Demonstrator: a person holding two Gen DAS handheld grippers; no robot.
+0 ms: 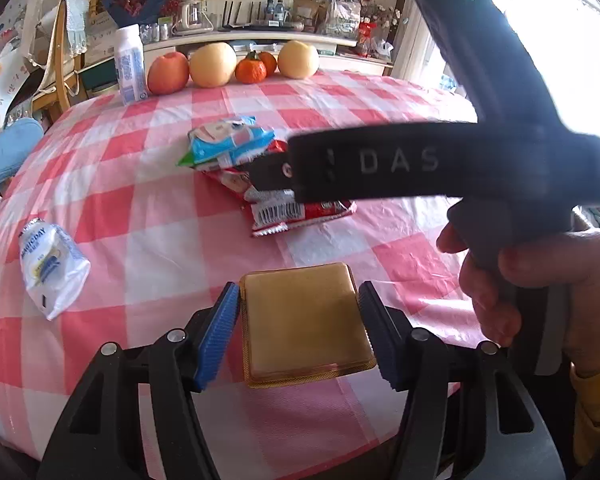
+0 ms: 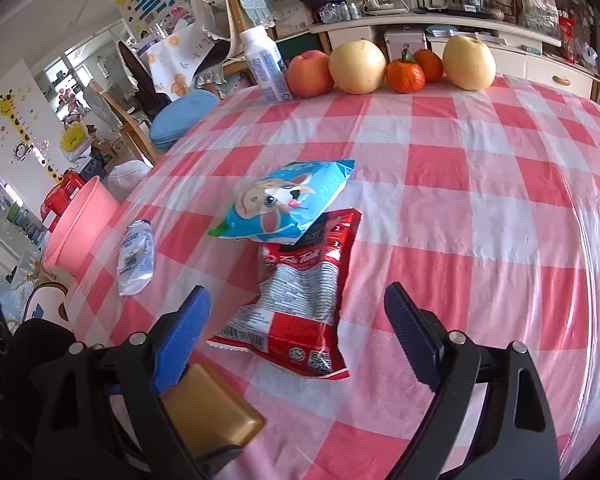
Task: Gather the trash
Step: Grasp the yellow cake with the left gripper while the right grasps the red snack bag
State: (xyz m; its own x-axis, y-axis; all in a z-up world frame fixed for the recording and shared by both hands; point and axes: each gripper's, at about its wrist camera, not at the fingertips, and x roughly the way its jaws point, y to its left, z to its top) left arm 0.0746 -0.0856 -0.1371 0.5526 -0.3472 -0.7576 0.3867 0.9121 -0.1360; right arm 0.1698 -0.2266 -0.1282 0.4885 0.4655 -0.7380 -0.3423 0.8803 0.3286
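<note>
My left gripper (image 1: pixel 298 330) is closed around a flat golden-brown plastic tray (image 1: pixel 306 322), its blue pads touching both sides just above the checked tablecloth (image 1: pixel 148 208). The tray also shows in the right wrist view (image 2: pixel 216 408) at lower left. My right gripper (image 2: pixel 296 320) is open and empty, hovering over a red snack bag (image 2: pixel 304 300); a blue snack bag (image 2: pixel 288 204) lies on the red one's far end. Both bags show in the left wrist view: blue (image 1: pixel 228 142), red (image 1: pixel 296 214). A crushed white bottle (image 1: pixel 52 268) lies to the left; it also shows in the right wrist view (image 2: pixel 136 258).
An upright white bottle (image 2: pixel 266 66), an apple (image 2: pixel 310 74), two pears (image 2: pixel 358 66) and two tangerines (image 2: pixel 406 76) line the table's far edge. A pink bin (image 2: pixel 82 226) stands off the table's left side. Chairs and a blue cushion (image 2: pixel 184 118) lie beyond.
</note>
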